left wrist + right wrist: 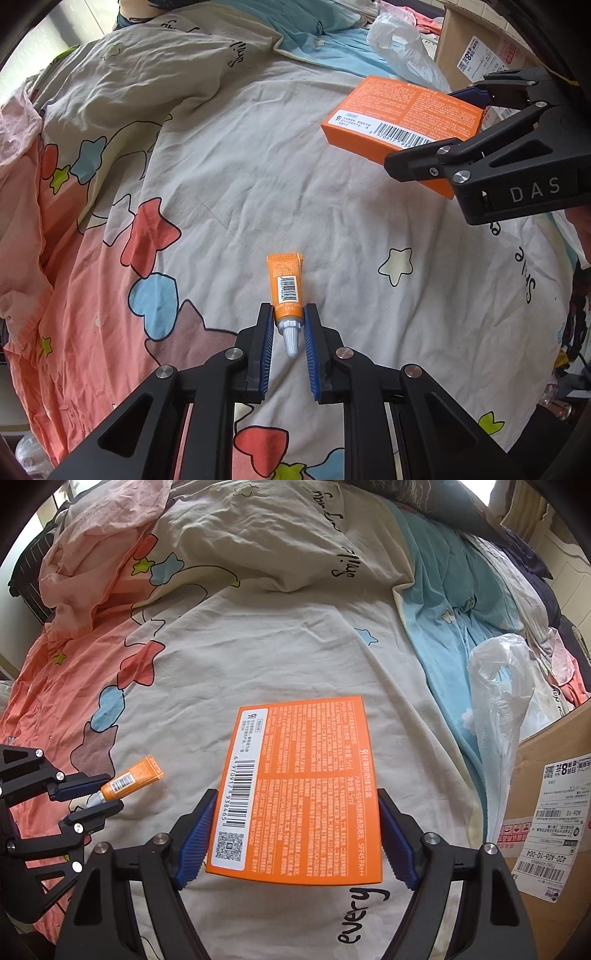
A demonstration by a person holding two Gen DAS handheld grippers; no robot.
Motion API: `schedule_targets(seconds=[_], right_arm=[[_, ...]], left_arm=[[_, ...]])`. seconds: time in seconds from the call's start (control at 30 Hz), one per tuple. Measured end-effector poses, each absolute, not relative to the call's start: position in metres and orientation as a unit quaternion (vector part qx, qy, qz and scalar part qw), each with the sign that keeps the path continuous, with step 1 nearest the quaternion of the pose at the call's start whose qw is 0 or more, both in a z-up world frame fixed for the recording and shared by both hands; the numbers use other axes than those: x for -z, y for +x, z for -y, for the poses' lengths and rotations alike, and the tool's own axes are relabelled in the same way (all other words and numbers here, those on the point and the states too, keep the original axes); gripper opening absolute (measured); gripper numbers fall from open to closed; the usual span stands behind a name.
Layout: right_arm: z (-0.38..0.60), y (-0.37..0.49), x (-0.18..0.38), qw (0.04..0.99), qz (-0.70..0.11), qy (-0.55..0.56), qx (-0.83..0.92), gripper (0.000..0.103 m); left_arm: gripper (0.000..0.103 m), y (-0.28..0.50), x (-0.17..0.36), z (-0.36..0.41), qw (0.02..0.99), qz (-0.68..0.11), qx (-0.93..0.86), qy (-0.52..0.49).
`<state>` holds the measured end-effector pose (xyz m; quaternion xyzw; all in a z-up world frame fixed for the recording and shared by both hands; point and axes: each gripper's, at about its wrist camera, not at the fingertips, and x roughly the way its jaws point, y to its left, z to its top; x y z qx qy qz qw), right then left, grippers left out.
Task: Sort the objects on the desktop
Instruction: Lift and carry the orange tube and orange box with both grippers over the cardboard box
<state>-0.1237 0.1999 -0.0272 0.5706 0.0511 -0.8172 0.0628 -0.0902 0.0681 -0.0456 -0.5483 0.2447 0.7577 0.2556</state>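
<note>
A small orange tube (286, 288) with a white cap lies on the patterned bedsheet (229, 173). My left gripper (288, 317) has its blue pads on both sides of the tube's cap end, closed on it; the tube also shows in the right wrist view (129, 780). A flat orange box (300, 786) with white print and a barcode lies on the sheet. My right gripper (295, 805) has its pads against the box's two long sides. In the left wrist view the box (399, 114) is at the upper right with the right gripper (439, 125) around it.
A cardboard carton with shipping labels (554, 801) stands at the right. A clear plastic bag (506, 686) lies beside it. Bunched quilt and pink cloth (92, 542) rise at the far side. The left gripper (96, 794) sits left of the box.
</note>
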Motion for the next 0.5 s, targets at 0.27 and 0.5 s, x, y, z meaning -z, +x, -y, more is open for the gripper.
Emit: schedule_targets(seconds=[0.27,0.5], right_arm=[[-0.202,-0.100,-0.021,0.060,-0.061,0.547,0.832,0.077],[-0.205,-0.080,-0.066,0.053,-0.068,0.527,0.845,0.077]], left_arm=[[0.016,-0.078,0.004,-0.070,0.255,-0.246,-0.766,-0.537],[0.016,-0.063,-0.040,-0.074,0.254,-0.251,-0.775,-0.521]])
